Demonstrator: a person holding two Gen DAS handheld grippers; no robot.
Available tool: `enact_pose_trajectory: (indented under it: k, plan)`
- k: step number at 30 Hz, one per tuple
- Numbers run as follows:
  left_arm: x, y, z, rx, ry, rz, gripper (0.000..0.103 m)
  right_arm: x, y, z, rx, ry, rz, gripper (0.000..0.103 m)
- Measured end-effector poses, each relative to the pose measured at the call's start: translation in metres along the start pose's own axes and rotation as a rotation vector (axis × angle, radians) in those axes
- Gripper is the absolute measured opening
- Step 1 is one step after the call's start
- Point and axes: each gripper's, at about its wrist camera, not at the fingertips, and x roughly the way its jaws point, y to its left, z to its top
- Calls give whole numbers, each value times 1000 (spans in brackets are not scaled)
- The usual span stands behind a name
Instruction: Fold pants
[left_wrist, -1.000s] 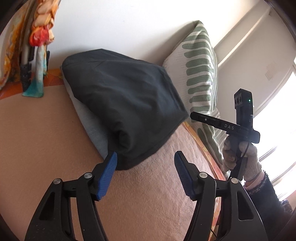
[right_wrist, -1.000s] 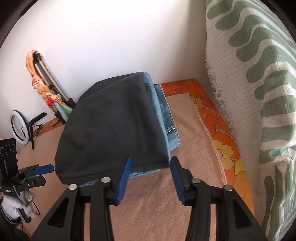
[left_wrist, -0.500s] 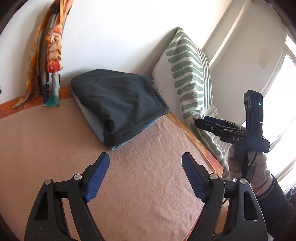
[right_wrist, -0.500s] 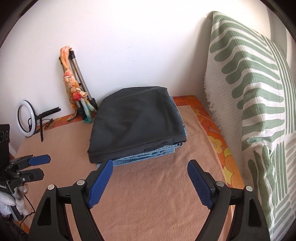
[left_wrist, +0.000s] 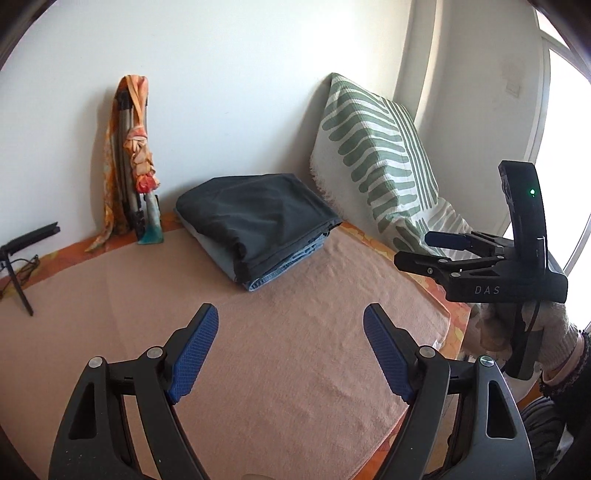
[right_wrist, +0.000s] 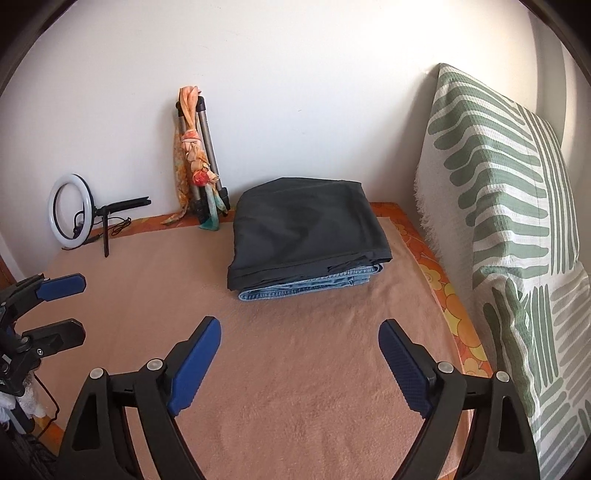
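Folded dark grey pants (left_wrist: 258, 218) (right_wrist: 306, 225) lie on top of folded blue jeans (left_wrist: 291, 262) (right_wrist: 306, 288) at the back of a pink blanket (left_wrist: 295, 369). My left gripper (left_wrist: 290, 310) hovers open well in front of the stack, with only blanket between its blue pads. My right gripper (right_wrist: 300, 323) is also back from the stack. Its jaws are opening and hold nothing. A gloved hand holds the right gripper (left_wrist: 417, 251) at the right in the left wrist view. The left gripper (right_wrist: 77, 306) shows at the left edge of the right wrist view.
A green-striped white pillow (right_wrist: 498, 184) leans along the right side of the bed. A tripod wrapped in an orange scarf (right_wrist: 195, 166) and a ring light (right_wrist: 70, 210) stand by the back wall. An orange flowered sheet (right_wrist: 439, 280) borders the blanket.
Both grippers let go of the front edge of the dark pants, opened wide and drew back and up. The pants now lie flat on the jeans.
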Motion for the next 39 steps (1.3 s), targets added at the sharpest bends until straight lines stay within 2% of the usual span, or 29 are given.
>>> enact_pose_trajectory:
  k: [9,17,21,25,28,32,36,39]
  plan:
    - [-19,-3,-20,15,-34,130,81,-23,17,-23,18,-29,-28,94]
    - [-29,-3,-33,37,-50,197,81,-32,28,-39,38,-56,-47,98]
    - [-32,-3,-38,47,-43,208,81,-35,30,-43,43,-78,-68,103]
    - [-36,0,-44,41,-47,215,82,-37,33,-46,36,-97,-83,103]
    - [-38,0,-45,57,-47,249,84,-34,36,-46,26,-101,-87,103]
    - [-42,0,-46,57,-48,257,87,-33,43,-46,4,-103,-85,103]
    - [-44,-1,-47,62,-53,260,99,-33,45,-47,0,-106,-84,103]
    - [-45,-3,-48,72,-64,267,100,-35,44,-47,7,-109,-84,103]
